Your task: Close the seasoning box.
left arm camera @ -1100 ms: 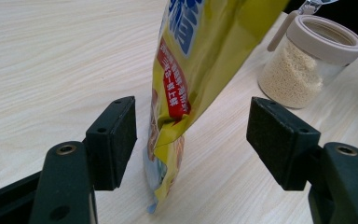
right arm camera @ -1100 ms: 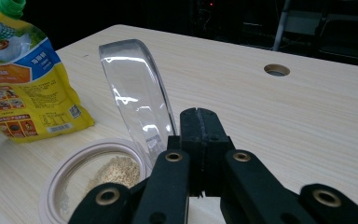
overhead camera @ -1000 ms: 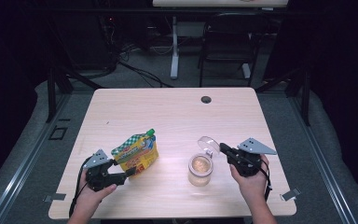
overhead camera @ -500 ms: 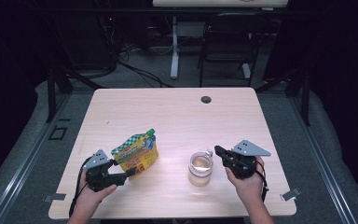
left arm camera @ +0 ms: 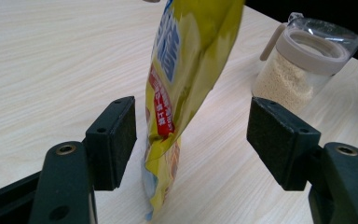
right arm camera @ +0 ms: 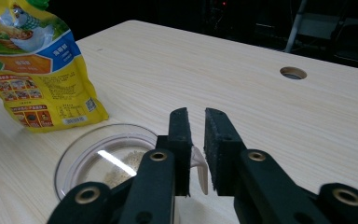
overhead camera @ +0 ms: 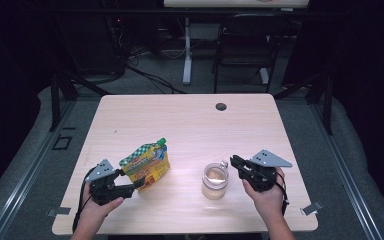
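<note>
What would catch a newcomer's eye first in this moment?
The bright yellow pouch stands at the table's front left, between the wide-open jaws of the left gripper. To its right stands a clear jar of pale grains, where the right gripper pinches the lid's small tab.

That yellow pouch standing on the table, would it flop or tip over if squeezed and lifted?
Probably floppy: the yellow pouch is thin film, creased near its base. It likely tips easily, since it already leans between the open jaws of the left hand-held gripper. The glossy film may be somewhat slippery.
</note>
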{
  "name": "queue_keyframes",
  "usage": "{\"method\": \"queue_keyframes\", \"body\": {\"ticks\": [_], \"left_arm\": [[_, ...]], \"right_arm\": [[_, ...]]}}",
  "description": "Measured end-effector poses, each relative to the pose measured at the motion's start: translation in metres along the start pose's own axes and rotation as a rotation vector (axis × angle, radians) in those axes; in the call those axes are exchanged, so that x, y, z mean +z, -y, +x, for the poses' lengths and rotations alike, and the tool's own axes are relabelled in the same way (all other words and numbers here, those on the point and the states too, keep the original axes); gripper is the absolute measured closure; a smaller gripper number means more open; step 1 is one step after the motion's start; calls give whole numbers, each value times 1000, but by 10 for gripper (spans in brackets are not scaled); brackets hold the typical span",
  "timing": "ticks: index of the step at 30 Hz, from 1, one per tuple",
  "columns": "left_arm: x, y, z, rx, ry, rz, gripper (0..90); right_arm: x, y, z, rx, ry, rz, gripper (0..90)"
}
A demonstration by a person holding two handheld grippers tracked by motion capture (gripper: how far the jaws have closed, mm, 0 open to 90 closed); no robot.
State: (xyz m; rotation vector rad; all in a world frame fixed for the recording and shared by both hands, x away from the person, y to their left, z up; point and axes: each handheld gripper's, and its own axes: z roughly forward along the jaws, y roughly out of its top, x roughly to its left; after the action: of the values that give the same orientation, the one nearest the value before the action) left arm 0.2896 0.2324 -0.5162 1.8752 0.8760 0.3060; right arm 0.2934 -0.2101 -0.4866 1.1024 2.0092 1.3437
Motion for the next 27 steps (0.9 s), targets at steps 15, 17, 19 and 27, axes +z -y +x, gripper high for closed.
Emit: {"method": "queue_keyframes", "body": {"ticks": [15,17,19,27], "left_arm": [[-22,6,5,-8,-42,16,336],[-24,7,6,-1,-48,25,336],[-27,8,7,-4,-52,30,335],[-41,17,15,-20,-83,23,336]], "right_arm": [[-5,-10,-3,36,-5,0,455],[-5,-11,-5,45,-1,3,429],[-5,-11,-7,61,-1,7,423],[-4,-5,-5,39,33,40,412]]}}
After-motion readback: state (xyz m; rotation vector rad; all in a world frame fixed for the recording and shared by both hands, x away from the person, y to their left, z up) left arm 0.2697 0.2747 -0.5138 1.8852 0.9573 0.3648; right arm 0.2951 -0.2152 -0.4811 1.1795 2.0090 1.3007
